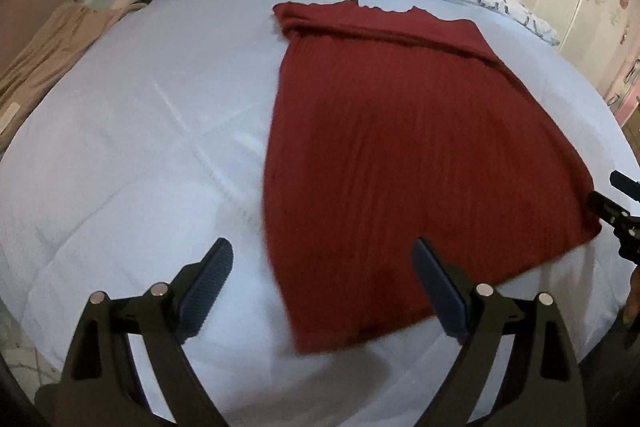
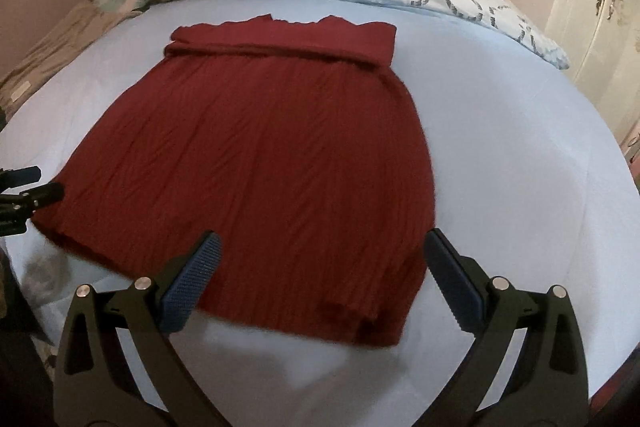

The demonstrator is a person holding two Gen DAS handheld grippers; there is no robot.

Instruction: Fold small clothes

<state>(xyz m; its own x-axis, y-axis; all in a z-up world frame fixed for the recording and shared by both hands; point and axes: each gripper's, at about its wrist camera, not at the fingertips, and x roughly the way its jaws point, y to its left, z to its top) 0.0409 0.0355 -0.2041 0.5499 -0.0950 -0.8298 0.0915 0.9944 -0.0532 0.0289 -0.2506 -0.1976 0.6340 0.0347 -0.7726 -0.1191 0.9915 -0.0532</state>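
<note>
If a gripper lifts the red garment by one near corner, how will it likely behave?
The red garment lies flat with fine wrinkles and a folded far band, so it probably droops limply. It looks thin, likely light. On the smooth pale blue sheet it may slide and bunch if pushed.

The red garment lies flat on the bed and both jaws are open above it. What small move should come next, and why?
Probably lower both grippers onto the near hem corners of the red garment and close. The left gripper and right gripper hang open and empty just short of that hem. The far end is already folded over, so the near edge seems next.
</note>
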